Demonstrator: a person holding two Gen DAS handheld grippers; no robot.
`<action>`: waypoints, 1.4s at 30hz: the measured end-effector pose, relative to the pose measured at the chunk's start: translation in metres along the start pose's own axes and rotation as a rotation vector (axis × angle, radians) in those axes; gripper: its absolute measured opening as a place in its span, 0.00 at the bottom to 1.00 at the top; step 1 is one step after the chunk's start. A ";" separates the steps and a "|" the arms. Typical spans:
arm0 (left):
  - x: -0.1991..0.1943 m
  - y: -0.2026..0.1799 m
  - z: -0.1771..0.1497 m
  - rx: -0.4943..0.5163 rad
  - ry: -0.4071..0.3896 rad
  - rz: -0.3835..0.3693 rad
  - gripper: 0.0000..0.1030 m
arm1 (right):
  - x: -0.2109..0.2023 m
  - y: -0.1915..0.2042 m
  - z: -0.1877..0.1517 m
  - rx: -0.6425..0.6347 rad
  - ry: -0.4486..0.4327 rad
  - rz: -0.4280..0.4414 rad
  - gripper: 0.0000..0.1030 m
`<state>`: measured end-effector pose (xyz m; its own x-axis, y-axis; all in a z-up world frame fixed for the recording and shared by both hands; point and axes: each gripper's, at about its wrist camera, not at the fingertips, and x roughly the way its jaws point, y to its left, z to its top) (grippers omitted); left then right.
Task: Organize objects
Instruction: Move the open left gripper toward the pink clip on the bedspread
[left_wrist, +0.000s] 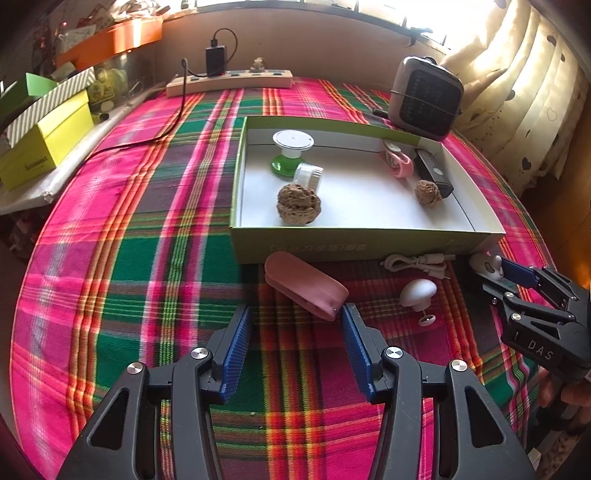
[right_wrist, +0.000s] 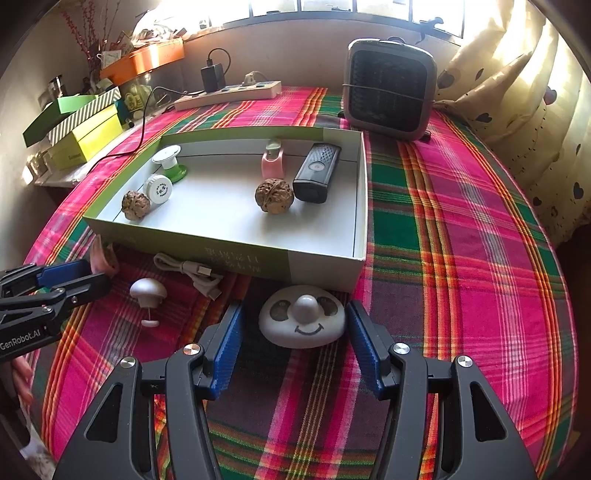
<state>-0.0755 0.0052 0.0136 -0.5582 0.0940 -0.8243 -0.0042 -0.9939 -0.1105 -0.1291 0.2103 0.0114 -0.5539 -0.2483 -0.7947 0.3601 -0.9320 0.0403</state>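
A shallow green-walled box holds two walnuts, a green-based white stamp, a small white jar, a pink clip and a black remote. In front of it on the plaid cloth lie a pink case, a white cable, a white mushroom toy and a white smiley-face disc. My left gripper is open, just short of the pink case. My right gripper is open around the smiley disc.
A grey fan heater stands behind the box at the right. A power strip with a charger lies at the table's back. Yellow and green boxes are stacked at the left. A curtain hangs at the right.
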 end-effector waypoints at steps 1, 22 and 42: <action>-0.001 0.002 0.000 -0.004 0.000 0.005 0.47 | 0.000 0.000 0.000 0.001 0.000 0.000 0.55; -0.004 0.010 0.008 -0.068 -0.024 0.003 0.48 | -0.001 0.000 -0.001 0.013 -0.004 -0.001 0.55; 0.000 0.028 0.003 -0.064 0.004 0.075 0.48 | -0.001 0.001 0.000 0.015 -0.001 -0.012 0.55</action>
<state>-0.0776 -0.0225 0.0124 -0.5518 0.0199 -0.8337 0.0902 -0.9924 -0.0834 -0.1277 0.2094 0.0122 -0.5588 -0.2373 -0.7946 0.3424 -0.9387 0.0396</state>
